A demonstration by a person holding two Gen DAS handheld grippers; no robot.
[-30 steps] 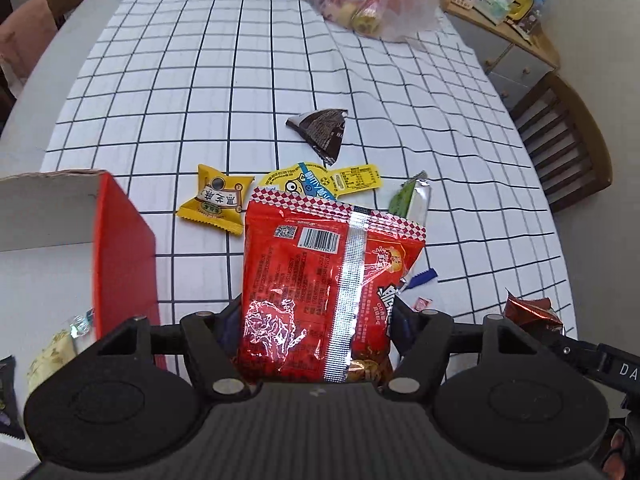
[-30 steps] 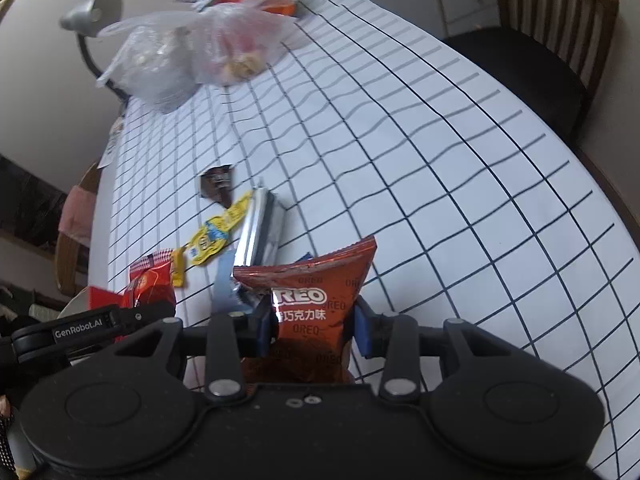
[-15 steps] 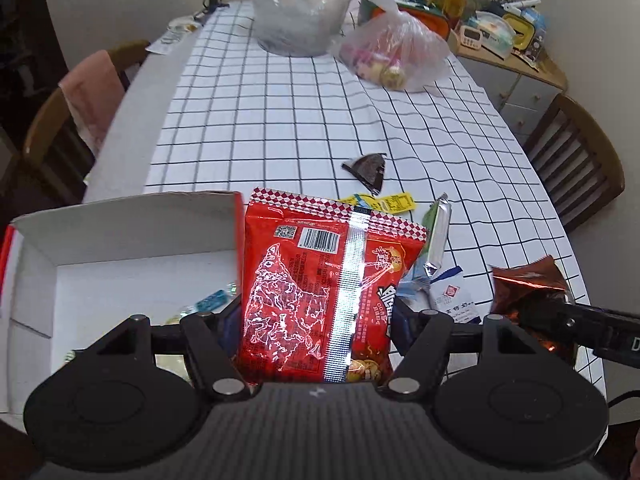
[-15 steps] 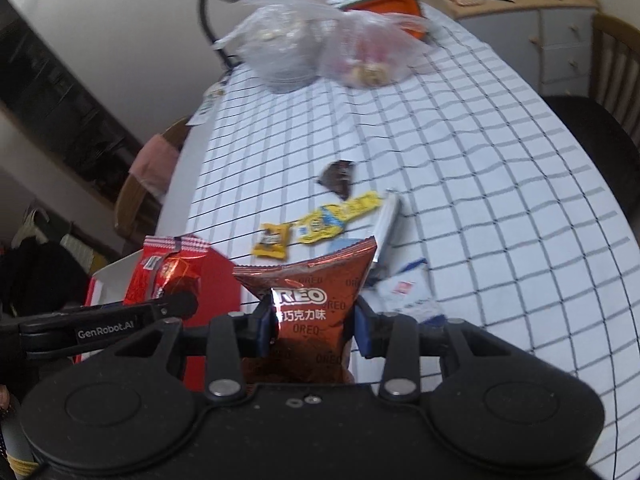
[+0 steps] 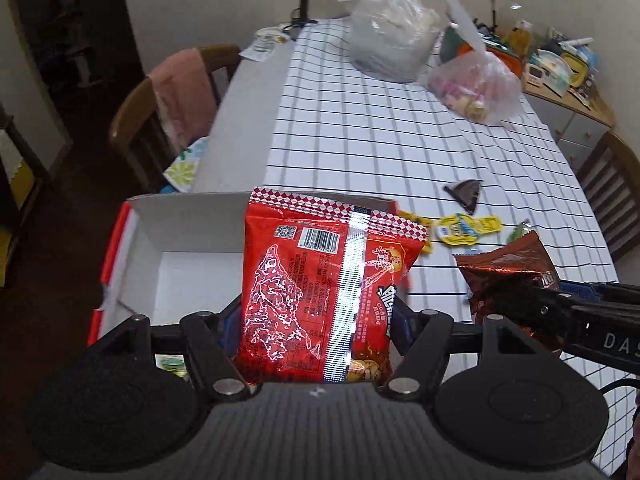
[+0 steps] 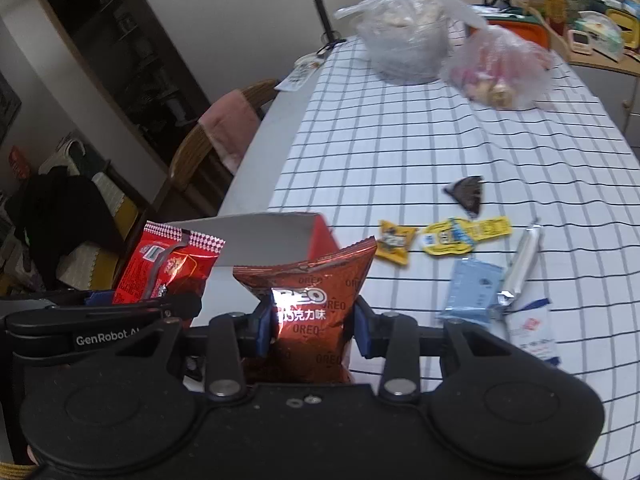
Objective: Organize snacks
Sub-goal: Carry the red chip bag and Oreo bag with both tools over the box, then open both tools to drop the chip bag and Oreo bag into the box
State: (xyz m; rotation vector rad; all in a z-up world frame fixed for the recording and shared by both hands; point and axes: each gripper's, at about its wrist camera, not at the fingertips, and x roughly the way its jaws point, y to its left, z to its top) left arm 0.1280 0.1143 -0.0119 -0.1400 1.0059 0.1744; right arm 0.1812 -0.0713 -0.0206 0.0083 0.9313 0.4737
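Note:
My left gripper point(image 5: 316, 320) is shut on a large red snack packet point(image 5: 320, 284), held upright over the open white box with red sides point(image 5: 192, 240). My right gripper point(image 6: 312, 320) is shut on a brown Oreo packet point(image 6: 312, 292), just right of the box point(image 6: 276, 232). In the left wrist view the Oreo packet point(image 5: 512, 276) and right gripper show at the right edge. In the right wrist view the red packet point(image 6: 168, 264) shows at the left. Loose snacks lie on the checked tablecloth: a yellow candy point(image 6: 394, 242), a yellow sachet point(image 6: 464, 234), a dark triangular packet point(image 6: 468, 194).
A light blue packet point(image 6: 472, 288), a silver stick point(image 6: 520, 268) and a white sachet point(image 6: 532, 328) lie near my right gripper. Two filled plastic bags point(image 5: 392, 40) point(image 5: 476, 80) stand at the table's far end. Wooden chairs point(image 5: 168, 108) point(image 5: 612, 184) flank the table.
Both grippers have swung left and lifted, each still holding its packet. The red packet now hangs over the box, and the Oreo packet has come close beside it.

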